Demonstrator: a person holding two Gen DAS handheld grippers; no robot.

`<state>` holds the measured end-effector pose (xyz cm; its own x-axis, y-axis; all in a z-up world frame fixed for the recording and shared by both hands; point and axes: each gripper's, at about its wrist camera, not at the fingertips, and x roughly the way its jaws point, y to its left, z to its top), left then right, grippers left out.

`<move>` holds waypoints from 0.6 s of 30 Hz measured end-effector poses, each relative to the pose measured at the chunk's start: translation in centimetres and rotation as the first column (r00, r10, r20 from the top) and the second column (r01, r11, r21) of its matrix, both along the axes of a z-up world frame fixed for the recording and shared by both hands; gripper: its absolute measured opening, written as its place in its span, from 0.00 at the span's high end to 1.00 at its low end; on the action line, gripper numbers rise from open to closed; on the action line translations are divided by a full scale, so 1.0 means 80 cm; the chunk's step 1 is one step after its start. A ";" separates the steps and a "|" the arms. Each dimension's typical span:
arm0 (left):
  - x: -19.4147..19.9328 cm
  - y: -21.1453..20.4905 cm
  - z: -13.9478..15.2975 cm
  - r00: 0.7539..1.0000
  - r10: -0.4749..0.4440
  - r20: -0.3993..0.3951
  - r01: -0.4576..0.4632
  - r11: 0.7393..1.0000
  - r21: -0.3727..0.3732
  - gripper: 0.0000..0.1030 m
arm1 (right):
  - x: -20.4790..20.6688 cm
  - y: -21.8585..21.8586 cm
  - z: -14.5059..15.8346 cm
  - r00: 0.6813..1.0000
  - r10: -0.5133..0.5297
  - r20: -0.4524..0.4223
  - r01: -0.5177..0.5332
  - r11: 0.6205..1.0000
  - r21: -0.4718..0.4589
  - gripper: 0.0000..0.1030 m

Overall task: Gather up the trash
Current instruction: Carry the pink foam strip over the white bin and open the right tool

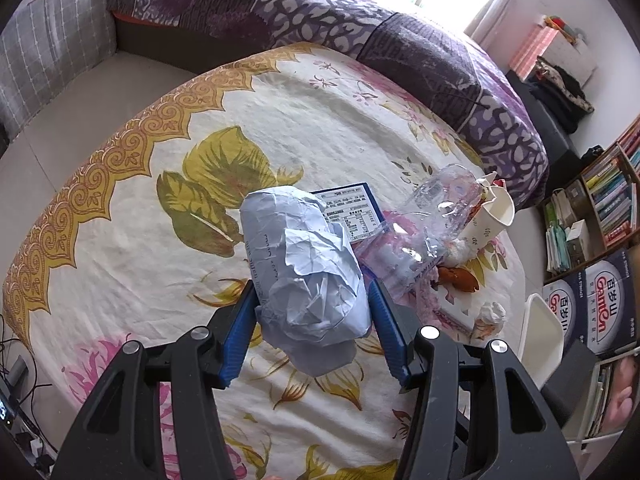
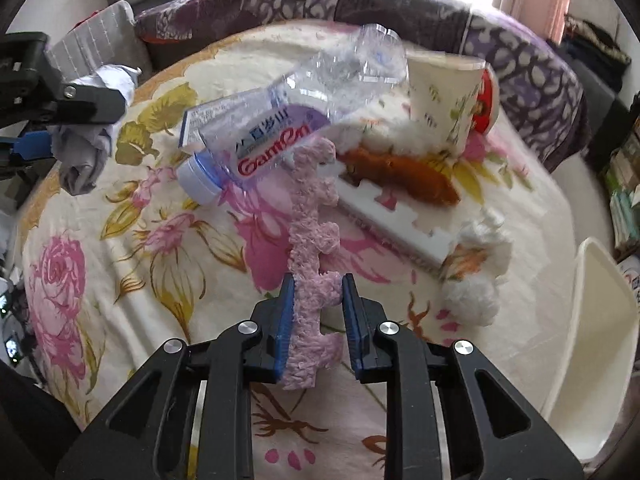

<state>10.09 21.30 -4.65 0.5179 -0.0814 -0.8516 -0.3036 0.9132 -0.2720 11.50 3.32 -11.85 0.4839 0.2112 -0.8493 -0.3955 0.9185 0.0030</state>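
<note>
while left hand-held gripper (image 1: pixel 310 312) grips crumpled paper (image 1: pixel 308 272), only right view shows right hand-held gripper (image 2: pixel 314 304) clamping pink foam strip (image 2: pixel 314 240).

Bed surface: floral blanket (image 2: pixel 132 240), cream ground, pink roses, olive leaves, gold border at 9–10 o'clock edge. Purple patterned quilt (image 1: pixel 312 20) bunched along far side, 12 to 2 o'clock. On blanket, cluster at 1–3 o'clock: crushed clear plastic bottle (image 2: pixel 288 120), blue cap toward 9; blue-edged printed box (image 1: pixel 352 212) under it; paper cup (image 2: pixel 444 96) tipped on side; white foam strip (image 2: pixel 392 228); orange-brown peel (image 2: pixel 404 178) lying across strip; white crumpled tissue (image 2: pixel 480 276) at 3 o'clock.
</note>
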 end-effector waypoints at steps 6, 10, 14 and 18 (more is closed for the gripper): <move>-0.002 -0.012 0.016 0.999 -0.017 0.049 0.015 1.000 0.027 0.46 | 0.001 -0.018 0.039 0.996 -0.050 0.079 0.046 0.997 0.054 0.78; -0.005 -0.025 0.028 0.995 -0.033 0.096 0.026 0.997 0.075 0.46 | 0.002 -0.036 0.063 0.987 -0.095 0.126 0.083 0.992 0.098 0.78; -0.007 -0.035 0.041 0.989 -0.037 0.145 0.022 0.994 0.105 0.46 | 0.000 -0.053 0.084 0.972 -0.146 0.182 0.124 0.984 0.130 0.78; -0.007 -0.049 0.052 0.982 -0.048 0.180 0.024 0.991 0.132 0.46 | 0.004 -0.070 0.097 0.956 -0.195 0.218 0.165 0.975 0.149 0.78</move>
<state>9.56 17.41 -0.47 0.6645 0.0018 -0.7473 -0.2263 0.9535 -0.1989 11.85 -2.30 -4.06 0.7026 0.2016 -0.6824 -0.2271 0.9724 0.0534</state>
